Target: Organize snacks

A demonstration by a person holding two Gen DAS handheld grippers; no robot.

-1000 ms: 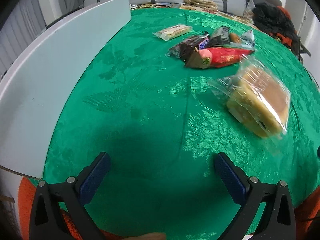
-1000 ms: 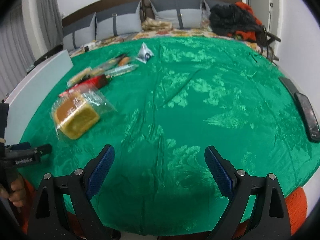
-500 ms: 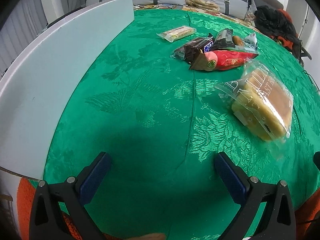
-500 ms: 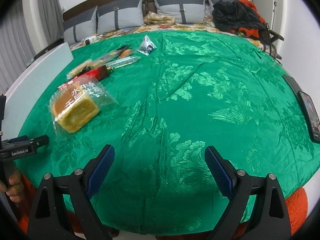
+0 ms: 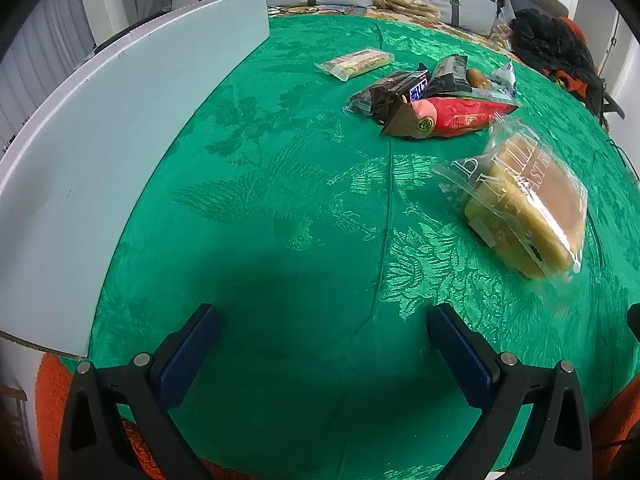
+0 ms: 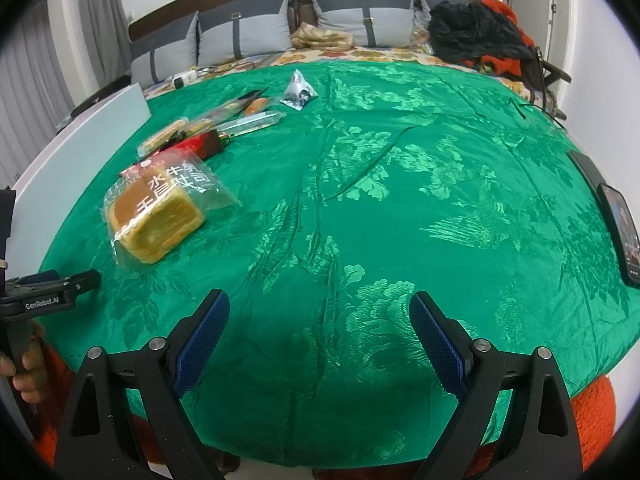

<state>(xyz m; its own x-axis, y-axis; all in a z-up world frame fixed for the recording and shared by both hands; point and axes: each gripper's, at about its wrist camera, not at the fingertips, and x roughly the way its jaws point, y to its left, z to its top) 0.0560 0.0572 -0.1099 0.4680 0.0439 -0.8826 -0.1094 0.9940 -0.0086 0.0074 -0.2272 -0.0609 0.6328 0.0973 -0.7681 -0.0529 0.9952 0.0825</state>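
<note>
Your left hand-held gripper — jaws spread, empty — sits nearer the bagged bread, ahead-right, long axis running away from you.

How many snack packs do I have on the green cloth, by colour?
Bagged bread loaf: 1
Red packet: 1
Pale yellow packet: 1
Dark wrappers: 3
Orange sausage: 1
Long clear packet: 1
Silvery triangular packet: 1
Total: 9, though the pile overlaps and may hide more.
</note>
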